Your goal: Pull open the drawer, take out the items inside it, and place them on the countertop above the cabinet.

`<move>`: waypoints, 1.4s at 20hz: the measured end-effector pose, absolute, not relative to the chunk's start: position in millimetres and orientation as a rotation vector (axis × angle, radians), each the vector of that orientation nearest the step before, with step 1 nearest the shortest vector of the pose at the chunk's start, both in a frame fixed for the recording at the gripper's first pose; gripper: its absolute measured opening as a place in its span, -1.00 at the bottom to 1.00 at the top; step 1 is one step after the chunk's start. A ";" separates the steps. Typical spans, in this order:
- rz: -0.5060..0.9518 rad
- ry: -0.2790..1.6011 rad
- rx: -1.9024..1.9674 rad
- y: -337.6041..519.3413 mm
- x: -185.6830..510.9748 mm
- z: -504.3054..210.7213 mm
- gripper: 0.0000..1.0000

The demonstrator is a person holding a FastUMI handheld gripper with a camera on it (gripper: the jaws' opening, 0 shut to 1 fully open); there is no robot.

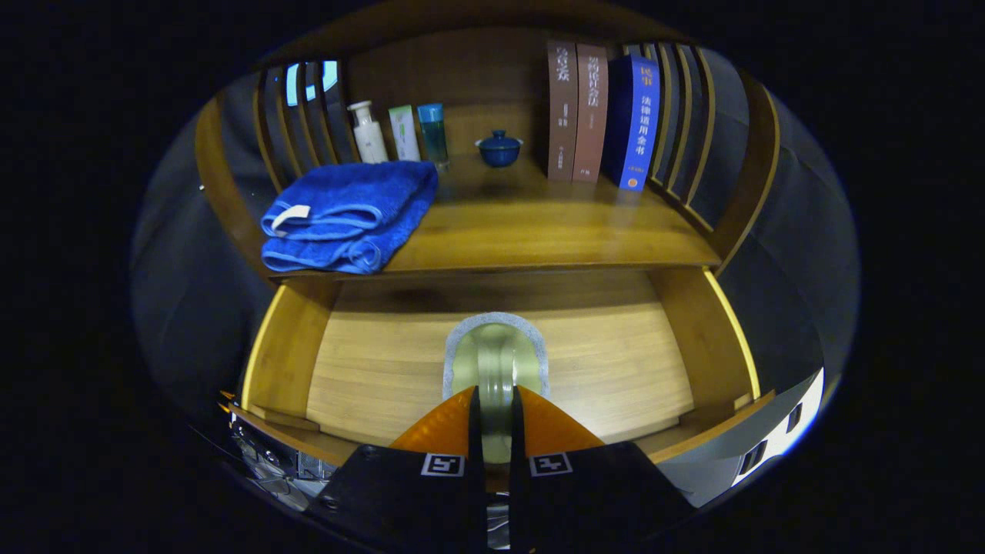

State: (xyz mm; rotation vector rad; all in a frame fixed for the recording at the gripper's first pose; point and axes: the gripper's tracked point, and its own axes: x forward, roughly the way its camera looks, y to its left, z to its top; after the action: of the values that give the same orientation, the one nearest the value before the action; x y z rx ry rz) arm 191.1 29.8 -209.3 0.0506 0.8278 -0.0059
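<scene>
In the pulled-open bamboo drawer (292,346), on its pale slatted floor, a pale green, rounded item with a grey rim (496,350), identity hard to tell; perhaps a sponge or a small dish. Directly ahead of the orange-fingered gripper (492,408), long axis running straight away along the fingers, near end tucked into the narrow gap between them. Fingers nearly pressed together on either side of that near end, seemingly pinching it, though true contact on both sides impossible to confirm. Judged next: a straight lift up and forward over the drawer's back edge onto the wooden countertop (539,231) just above.

Left to right along that countertop: a folded blue terry towel (346,211) with a white tag at the front left corner; behind it a white pump bottle (368,132), a white-and-green tube (404,132) and a clear blue bottle (433,135), labels too small to read; a small dark blue lidded cup (499,148) at the middle; two brown hardback books (577,111) and a blue book (635,123), upright, spines bearing Chinese characters not reliably legible. Bare wood in front of the cup and books, probably the easiest landing spot.
</scene>
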 end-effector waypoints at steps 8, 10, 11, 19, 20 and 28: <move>0.005 0.741 0.053 25.1 255.2 -137.8 -0.69; 0.015 0.762 0.054 27.4 279.2 -139.6 -0.69; 0.017 0.774 0.049 28.2 290.7 -142.3 -0.68; 0.013 0.835 0.041 30.4 366.7 -174.3 -0.69; 0.010 0.836 0.035 29.5 371.8 -175.9 -0.69; 0.001 0.842 0.030 22.7 385.4 -182.6 -0.58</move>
State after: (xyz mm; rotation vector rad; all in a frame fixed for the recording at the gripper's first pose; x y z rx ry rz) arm 385.4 22.7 -182.6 0.0300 0.8418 0.0008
